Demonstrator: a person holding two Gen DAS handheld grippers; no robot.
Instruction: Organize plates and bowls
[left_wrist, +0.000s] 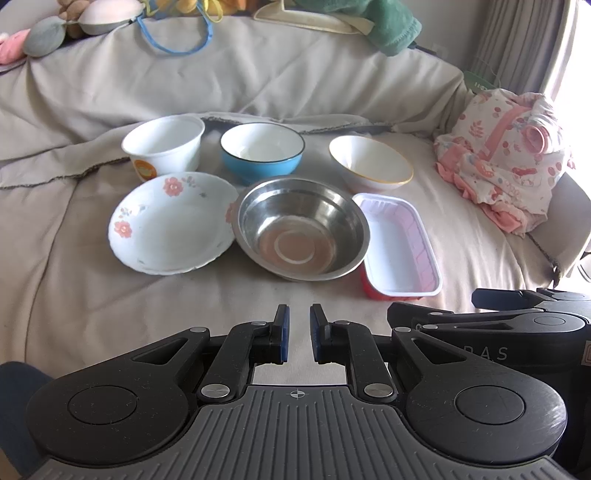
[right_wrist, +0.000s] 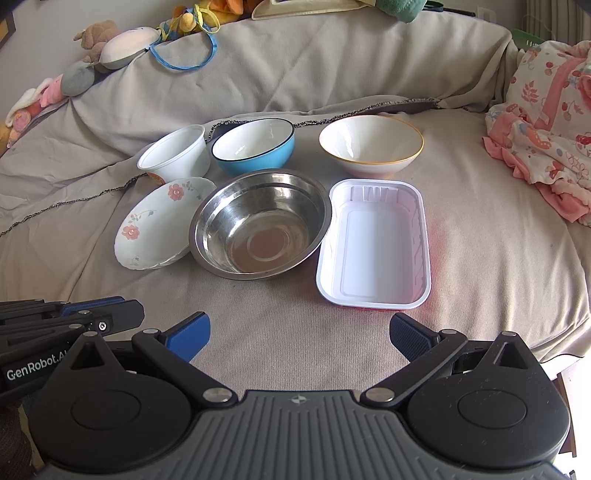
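Six dishes sit on a grey-covered bed. Back row: a white plastic cup-bowl (left_wrist: 164, 146) (right_wrist: 176, 155), a blue bowl (left_wrist: 262, 152) (right_wrist: 254, 146), a white bowl with a gold rim (left_wrist: 370, 162) (right_wrist: 370, 145). Front row: a floral plate (left_wrist: 171, 228) (right_wrist: 159, 223), a steel bowl (left_wrist: 302, 227) (right_wrist: 260, 223), a white rectangular tray with a red outside (left_wrist: 399, 245) (right_wrist: 375, 245). My left gripper (left_wrist: 299, 317) hovers in front of the steel bowl, jaws a narrow gap apart and empty. My right gripper (right_wrist: 299, 330) is wide open and empty, in front of the tray.
A pink floral cloth bundle (left_wrist: 506, 155) (right_wrist: 546, 122) lies at the right. Soft toys (right_wrist: 110, 44) and a blue cord (right_wrist: 184, 55) lie along the raised back. The bed edge drops off at the right (right_wrist: 569, 332). The right gripper's body (left_wrist: 517, 332) is beside my left.
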